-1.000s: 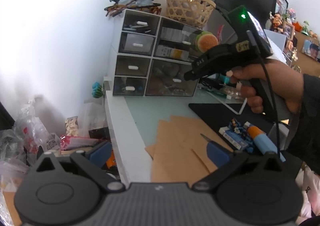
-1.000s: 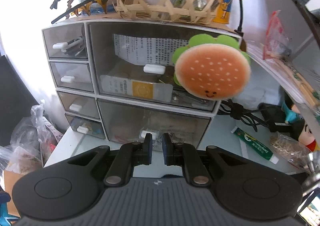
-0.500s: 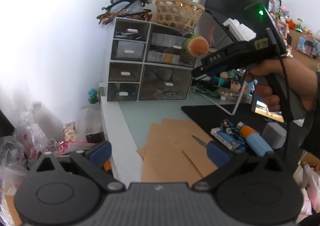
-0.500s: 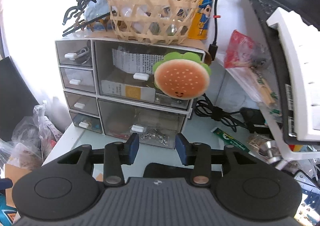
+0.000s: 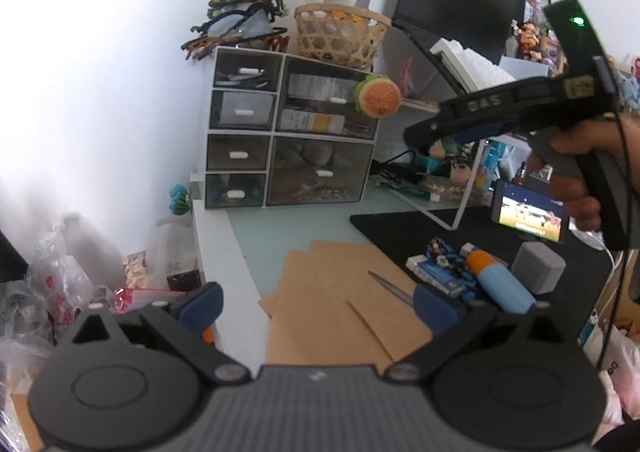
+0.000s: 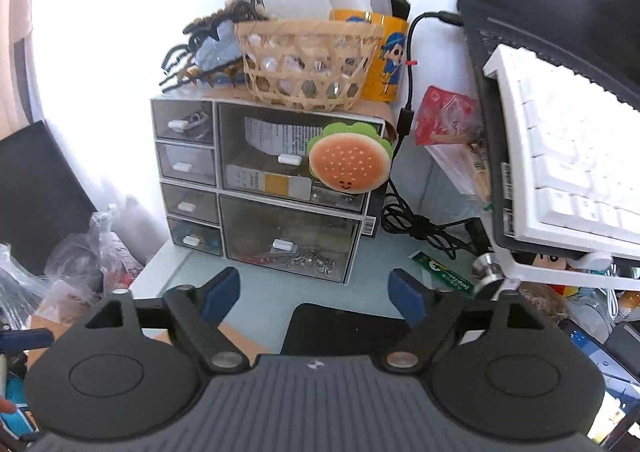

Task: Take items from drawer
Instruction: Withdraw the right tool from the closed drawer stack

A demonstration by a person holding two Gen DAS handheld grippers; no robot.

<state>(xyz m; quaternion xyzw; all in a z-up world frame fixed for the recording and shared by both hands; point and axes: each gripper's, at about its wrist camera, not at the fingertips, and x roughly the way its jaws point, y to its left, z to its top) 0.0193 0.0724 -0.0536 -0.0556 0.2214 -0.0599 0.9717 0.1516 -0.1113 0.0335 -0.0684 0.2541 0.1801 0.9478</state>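
- Pulled back from the drawer unit (image 6: 260,187), the right gripper (image 6: 316,292) now has its fingers spread wide where a second ago they were nearly closed at the lower large drawer (image 6: 288,244); it holds nothing.
- Every drawer looks closed, its items inside, so the opening step seems barely begun.
- Held low over the brown paper sheets (image 5: 336,308), the left gripper (image 5: 316,302) is released and empty.
- Next, the right gripper probably needs to close on the white handle (image 6: 282,244) and pull straight out.

Drawer unit (image 6: 256,187) translucent glossy plastic; basket (image 6: 308,59) woven cane; desk (image 5: 256,228) smooth, glassy.
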